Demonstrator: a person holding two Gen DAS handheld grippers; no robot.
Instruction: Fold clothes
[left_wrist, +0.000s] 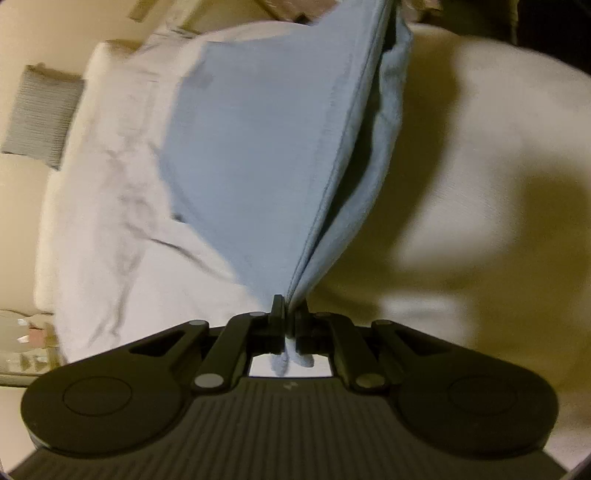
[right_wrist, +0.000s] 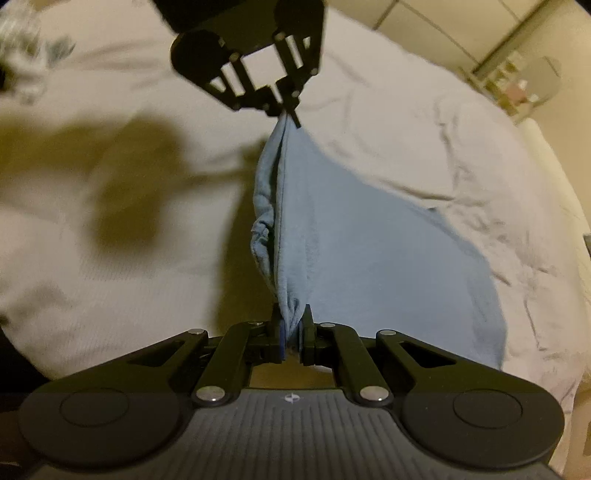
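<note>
Garment, light blue, hung stretched between your two tongs above the white bed, filling the centre of both views. Left tongs were clamped on one end of it; right tongs were clamped on the other, bunched end.

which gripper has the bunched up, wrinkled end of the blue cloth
The right gripper: the blue garment is gathered into folds between its fingers. The left gripper pinches a flatter, smoother edge.
</note>
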